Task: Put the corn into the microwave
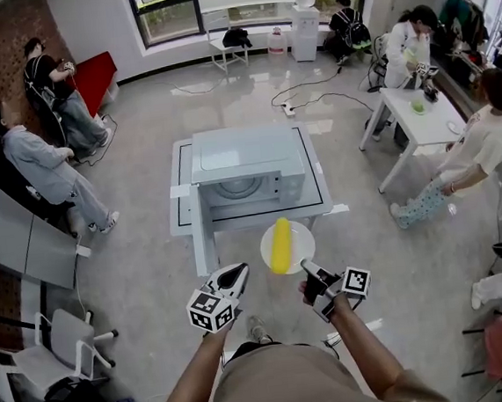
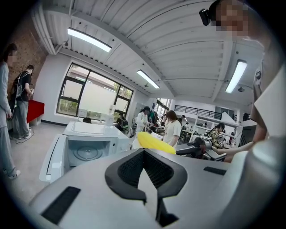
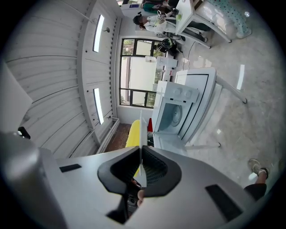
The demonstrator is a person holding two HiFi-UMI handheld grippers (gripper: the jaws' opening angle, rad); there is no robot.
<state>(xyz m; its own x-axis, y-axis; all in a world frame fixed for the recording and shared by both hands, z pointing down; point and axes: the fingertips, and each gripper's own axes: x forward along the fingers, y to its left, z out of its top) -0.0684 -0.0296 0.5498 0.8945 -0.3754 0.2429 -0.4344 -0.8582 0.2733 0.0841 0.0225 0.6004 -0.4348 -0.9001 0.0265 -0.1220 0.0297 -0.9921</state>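
A yellow corn cob (image 1: 281,244) lies on a white plate (image 1: 303,233) held in the air just in front of the white microwave (image 1: 248,165). The microwave's door (image 1: 202,236) hangs open at its left, and the turntable inside shows. My right gripper (image 1: 309,271) is shut on the plate's near rim; in the right gripper view the plate (image 3: 140,127) runs edge-on between the jaws, with the corn (image 3: 132,133) beside it. My left gripper (image 1: 238,272) is shut and empty, a little left of the plate. The left gripper view shows the corn (image 2: 154,142) and the open microwave (image 2: 89,134) ahead.
The microwave stands on a low white table (image 1: 180,202). Several people stand or sit around the room. A white desk (image 1: 410,110) is at the right, a chair (image 1: 61,338) at the lower left, and a cable (image 1: 312,101) lies on the floor behind.
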